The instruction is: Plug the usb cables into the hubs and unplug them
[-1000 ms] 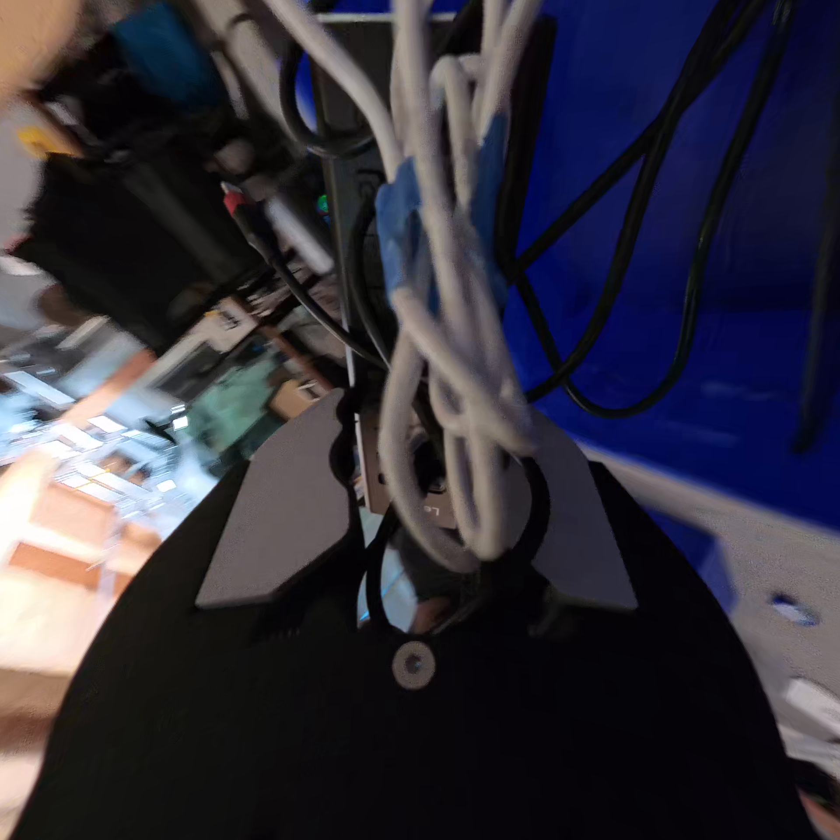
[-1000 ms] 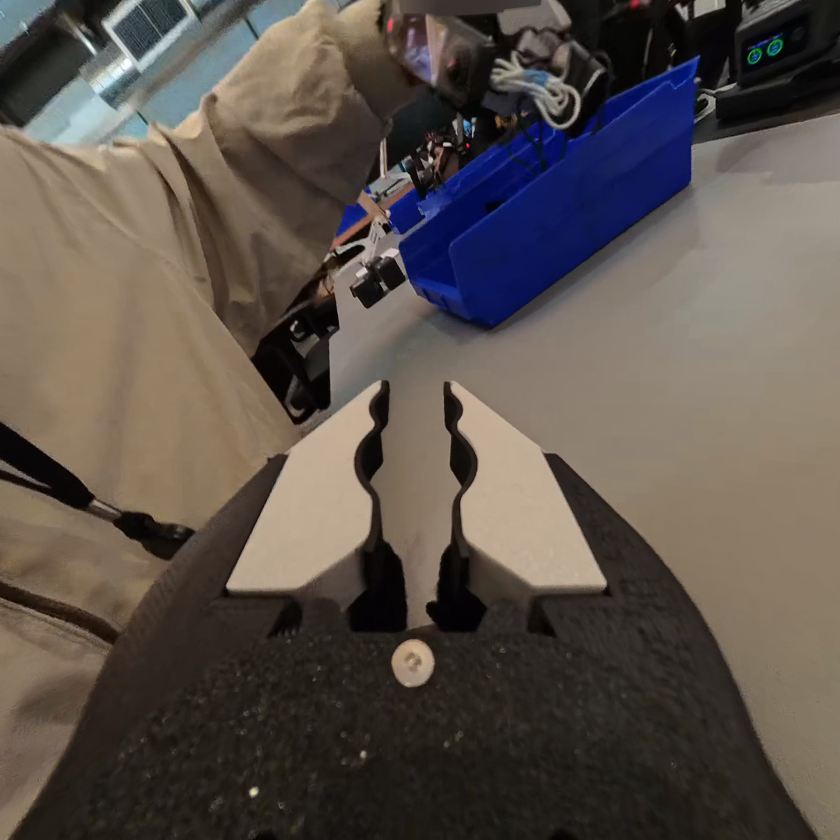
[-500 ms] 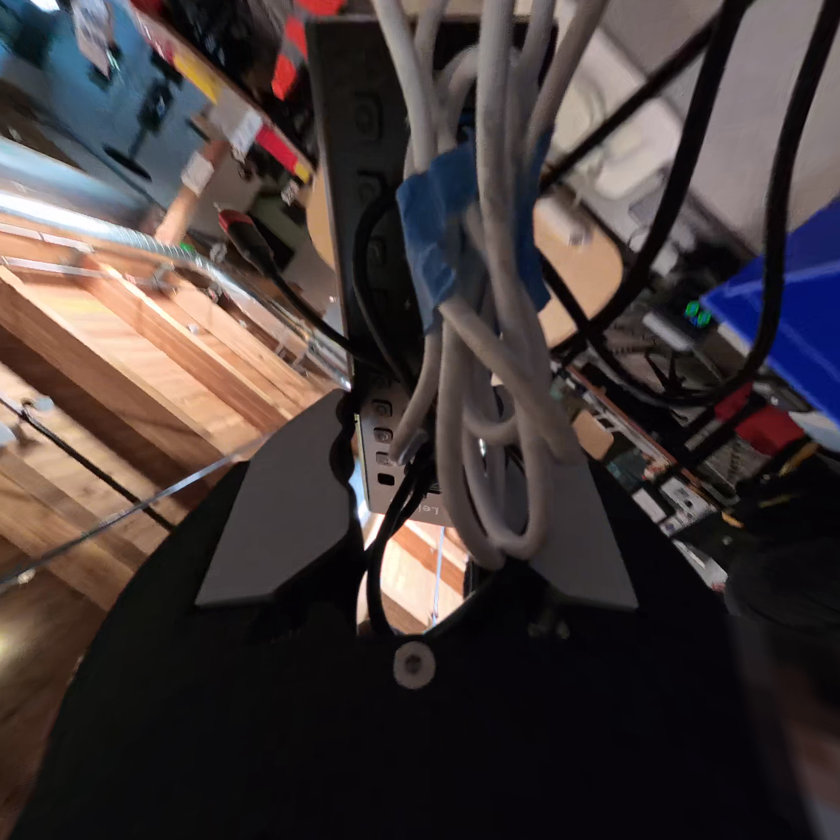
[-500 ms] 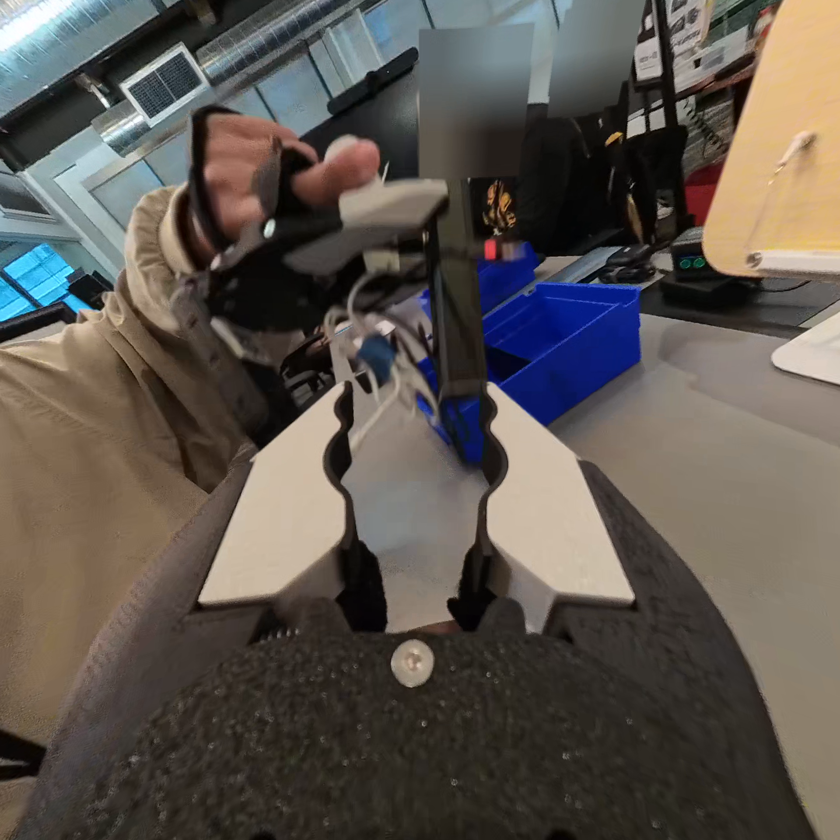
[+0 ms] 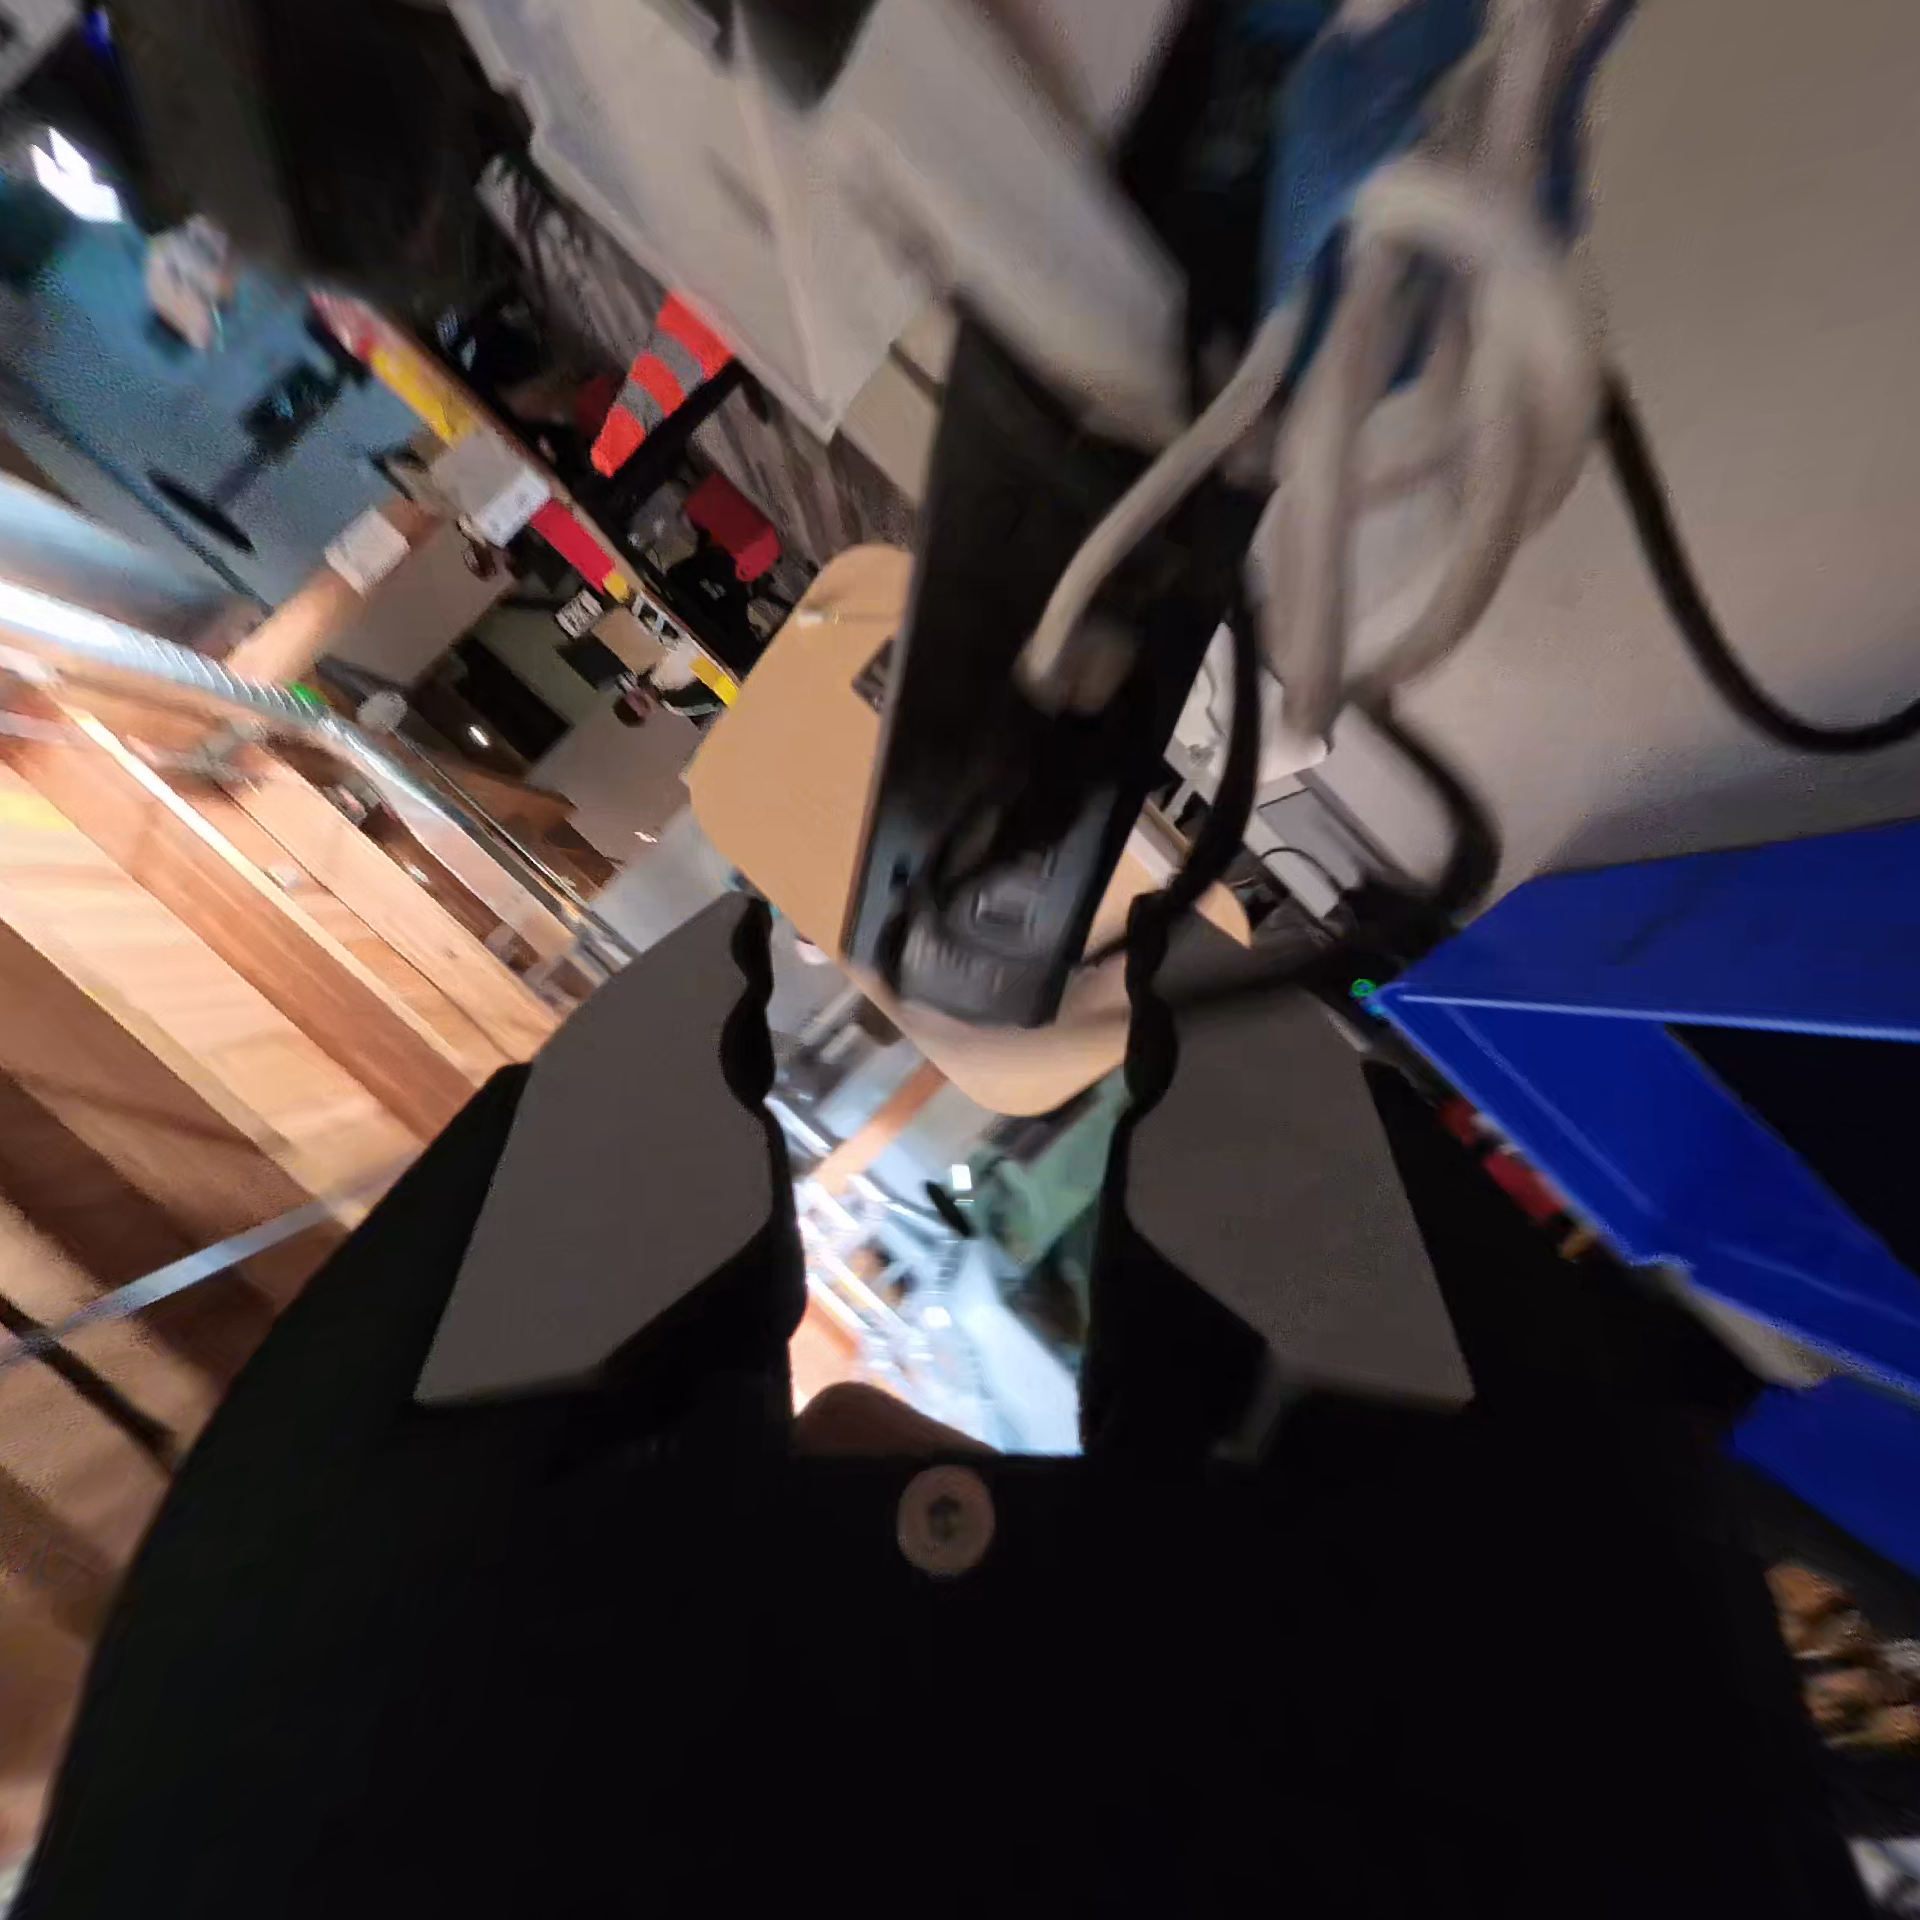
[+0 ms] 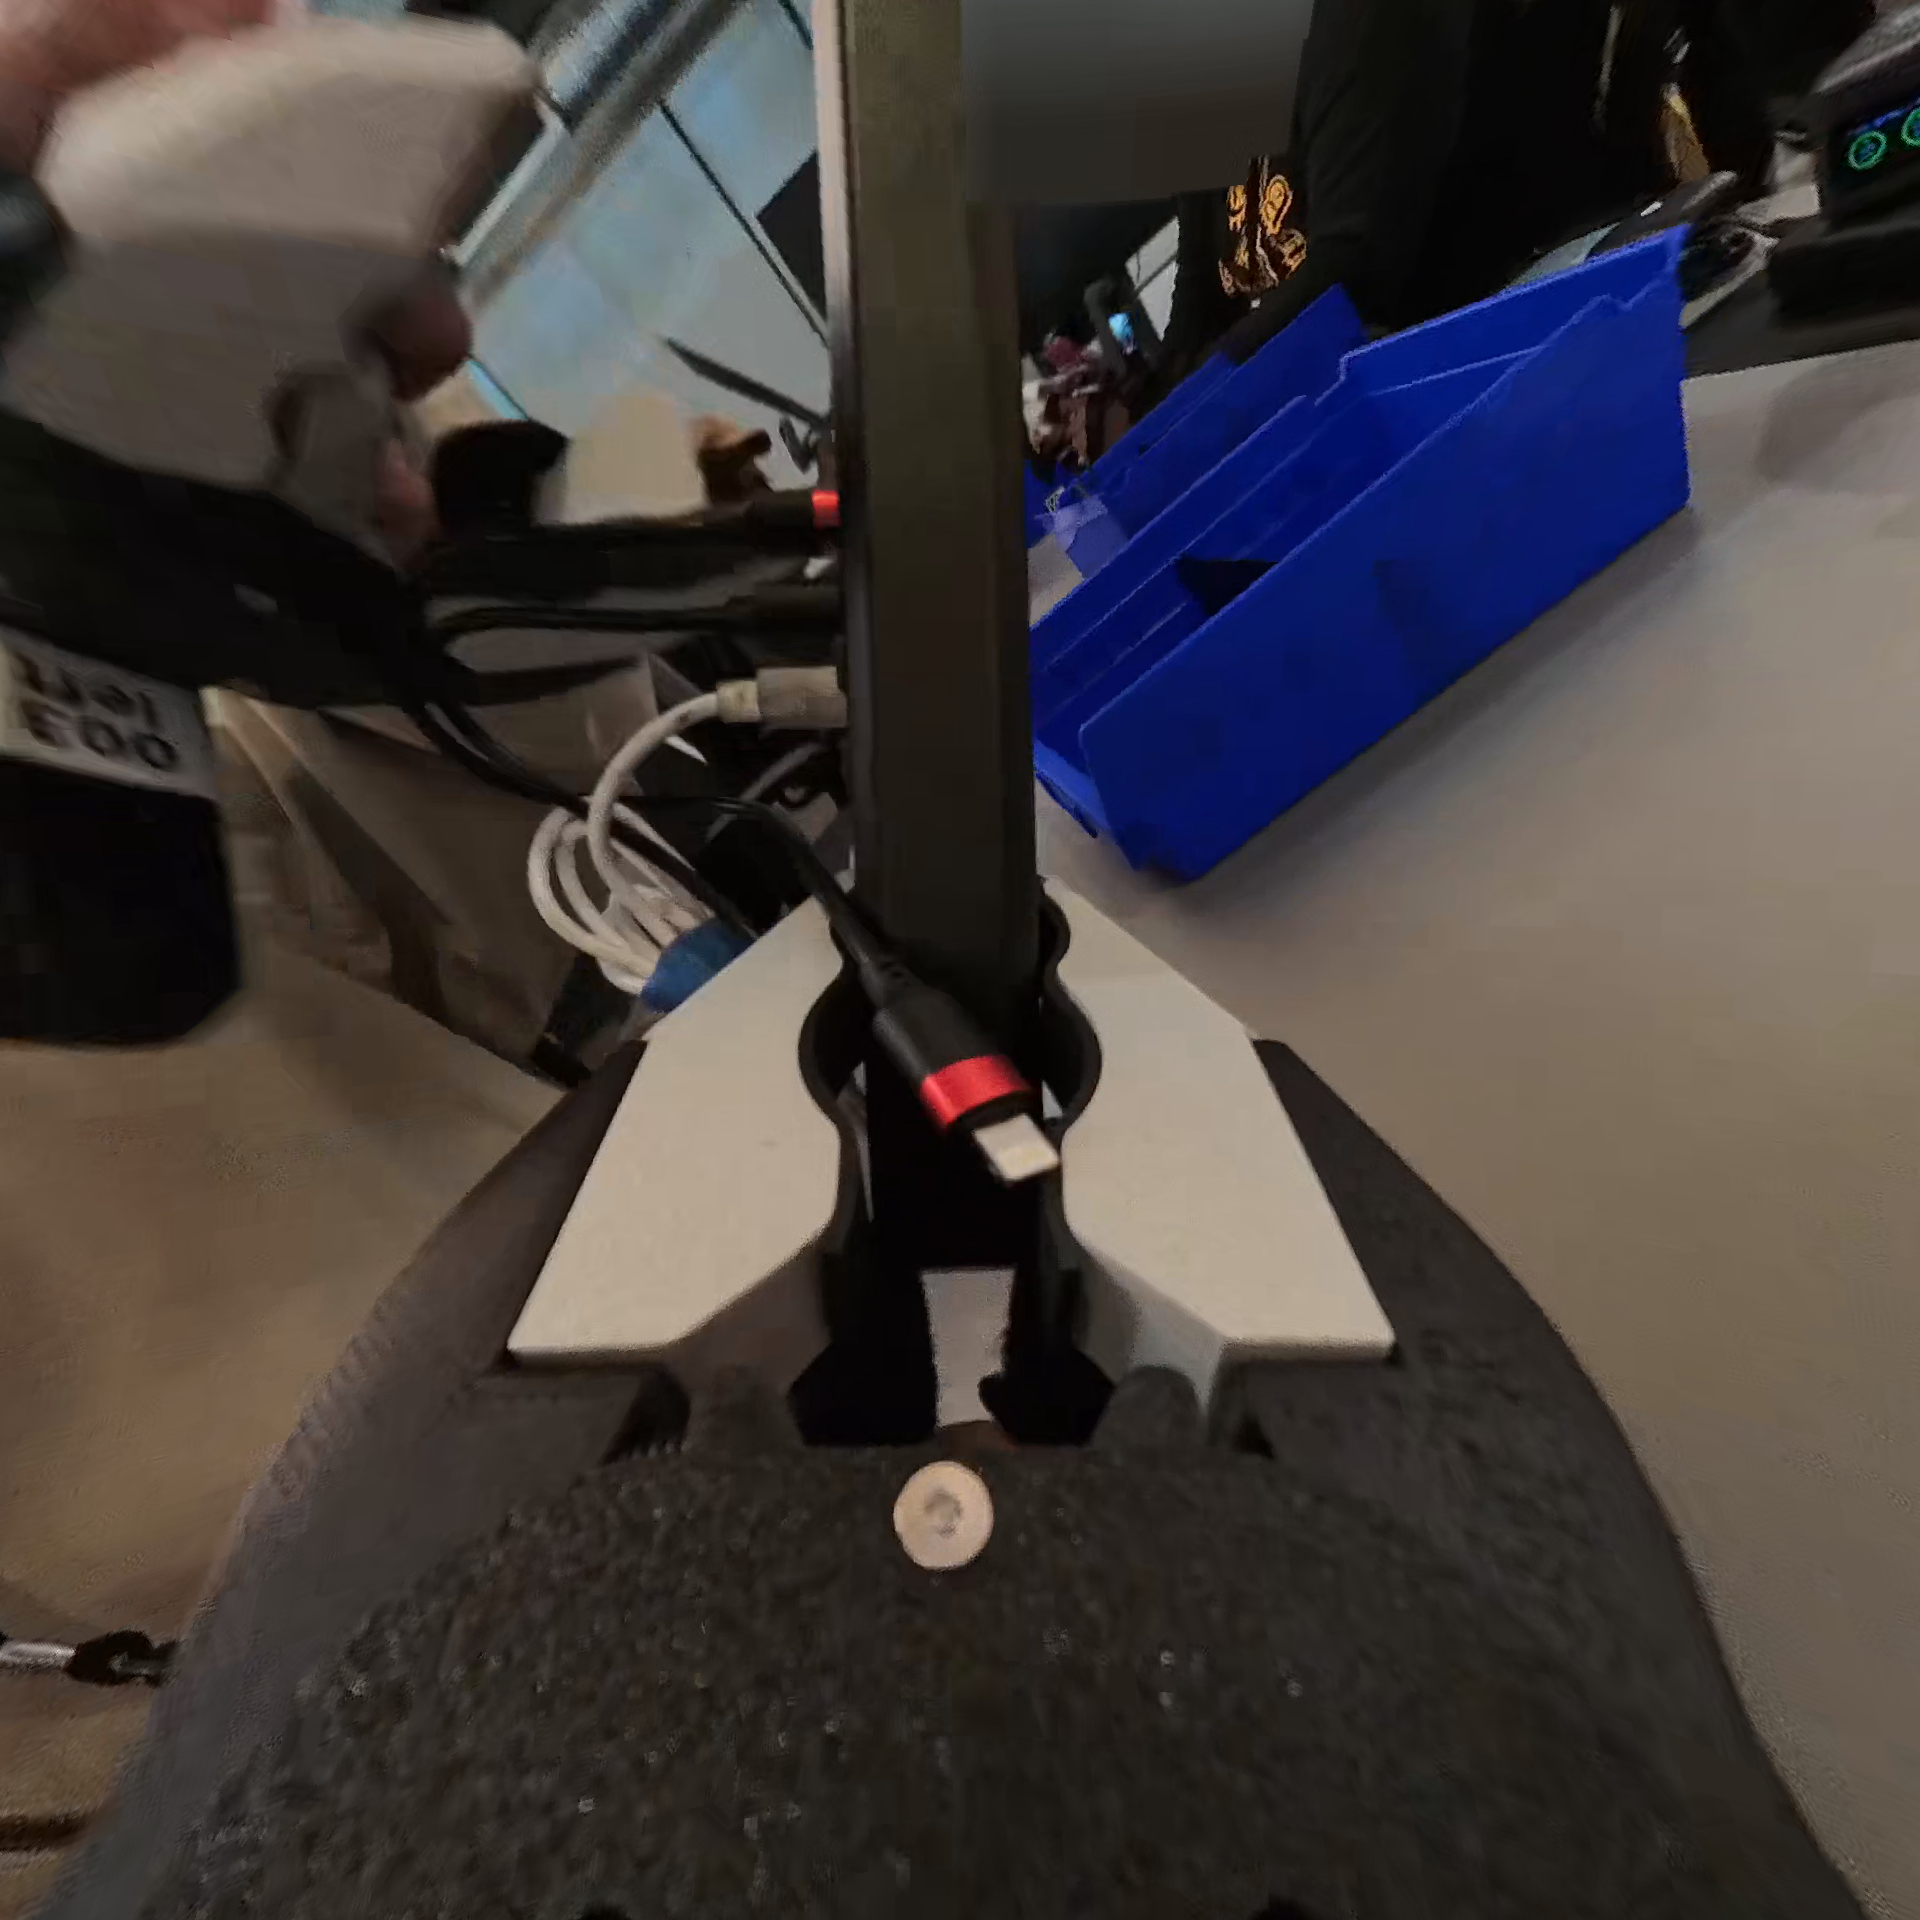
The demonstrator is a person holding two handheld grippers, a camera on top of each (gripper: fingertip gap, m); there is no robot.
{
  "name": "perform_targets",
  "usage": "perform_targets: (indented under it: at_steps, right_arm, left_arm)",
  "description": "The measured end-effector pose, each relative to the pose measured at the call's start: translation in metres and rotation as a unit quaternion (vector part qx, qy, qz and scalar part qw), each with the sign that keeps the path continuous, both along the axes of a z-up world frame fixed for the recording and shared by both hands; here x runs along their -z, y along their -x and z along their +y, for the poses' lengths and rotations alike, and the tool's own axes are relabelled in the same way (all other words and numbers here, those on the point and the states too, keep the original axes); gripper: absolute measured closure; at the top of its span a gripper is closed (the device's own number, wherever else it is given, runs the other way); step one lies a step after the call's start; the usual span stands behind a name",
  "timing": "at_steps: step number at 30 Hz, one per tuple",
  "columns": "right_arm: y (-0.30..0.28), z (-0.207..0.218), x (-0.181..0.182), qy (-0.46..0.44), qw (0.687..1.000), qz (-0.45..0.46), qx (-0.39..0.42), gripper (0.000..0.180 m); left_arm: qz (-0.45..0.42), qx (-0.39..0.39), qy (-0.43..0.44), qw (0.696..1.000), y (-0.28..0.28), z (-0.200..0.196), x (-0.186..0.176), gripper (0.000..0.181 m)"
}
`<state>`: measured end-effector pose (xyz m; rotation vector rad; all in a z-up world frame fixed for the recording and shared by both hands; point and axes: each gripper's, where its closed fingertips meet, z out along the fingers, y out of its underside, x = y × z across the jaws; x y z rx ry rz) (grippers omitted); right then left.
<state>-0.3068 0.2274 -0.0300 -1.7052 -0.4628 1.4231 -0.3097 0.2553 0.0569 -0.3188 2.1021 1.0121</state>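
A long black USB hub (image 6: 914, 520) stands upright between the fingers of my right gripper (image 6: 940, 935), which is shut on its lower end. A black cable with a red collar and a bare plug (image 6: 971, 1091) hangs loose in front of the hub. A white cable coil (image 6: 613, 862) bound with blue tape hangs to the hub's left, with one white plug seated in the hub's side. In the left wrist view my left gripper (image 5: 943, 925) is open and empty, and the hub (image 5: 997, 675) is just beyond its fingertips, with the white cables (image 5: 1434, 395) to the upper right.
A blue plastic bin (image 6: 1403, 582) lies on the grey table (image 6: 1558, 1039) to the right; it also shows in the left wrist view (image 5: 1662, 1091). A person's beige sleeve (image 6: 208, 1247) fills the left. The left gripper's body (image 6: 239, 208), held by a hand, is at upper left.
My left gripper has opened and let go of the hub. My right gripper has closed on the hub's lower end. Both views have swung round.
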Motion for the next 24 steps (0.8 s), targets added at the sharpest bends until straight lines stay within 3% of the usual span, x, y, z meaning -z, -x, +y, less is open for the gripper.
perform_targets:
  at_steps: [2,4,5,6,9,10,11,15,18,20,21,24]
  right_arm:
    - [-0.008,0.004,0.000,0.012,0.999,0.033,0.008,0.152]
    - [-0.013,0.002,-0.008,0.002,0.997,0.081,-0.005,0.152]
    - [-0.014,0.000,-0.014,-0.007,0.994,0.106,-0.014,0.152]
    - [-0.014,-0.004,-0.020,-0.018,0.992,0.127,-0.023,0.152]
    - [-0.010,-0.019,-0.036,-0.050,0.981,0.174,-0.067,0.152]
    - [-0.008,-0.024,-0.039,-0.058,0.978,0.184,-0.076,0.152]
    - [-0.005,-0.027,-0.042,-0.061,0.976,0.192,-0.083,0.152]
    - [0.005,-0.027,-0.033,-0.060,0.980,0.169,-0.083,0.153]
    - [0.017,-0.033,-0.021,-0.064,0.984,0.131,-0.104,0.153]
    - [0.027,-0.042,-0.016,-0.071,0.983,0.108,-0.127,0.153]
    - [0.029,-0.045,-0.016,-0.074,0.983,0.104,-0.130,0.153]
    - [0.031,-0.040,-0.013,-0.065,0.987,0.092,-0.114,0.152]
  left_arm:
    - [-0.098,-0.033,0.087,0.991,0.010,0.001,-0.027,0.116]
    - [-0.245,-0.093,0.238,0.935,0.022,0.006,-0.047,0.120]
    - [-0.319,-0.133,0.333,0.877,0.028,0.010,-0.047,0.121]
    - [-0.379,-0.164,0.437,0.799,0.029,0.010,-0.040,0.124]
    - [-0.457,-0.150,0.709,0.516,0.015,-0.012,-0.010,0.128]
    - [-0.462,-0.141,0.750,0.452,0.011,-0.016,0.002,0.129]
    - [-0.462,-0.135,0.772,0.415,0.007,-0.020,0.015,0.128]
    - [-0.447,-0.094,0.816,0.354,-0.008,-0.050,0.040,0.129]
    - [-0.434,-0.095,0.822,0.356,-0.015,-0.060,0.051,0.131]
    - [-0.416,-0.096,0.827,0.365,-0.015,-0.067,0.058,0.143]
    - [-0.414,-0.094,0.830,0.361,-0.014,-0.068,0.059,0.150]
    - [-0.422,-0.103,0.833,0.343,-0.010,-0.065,0.063,0.152]
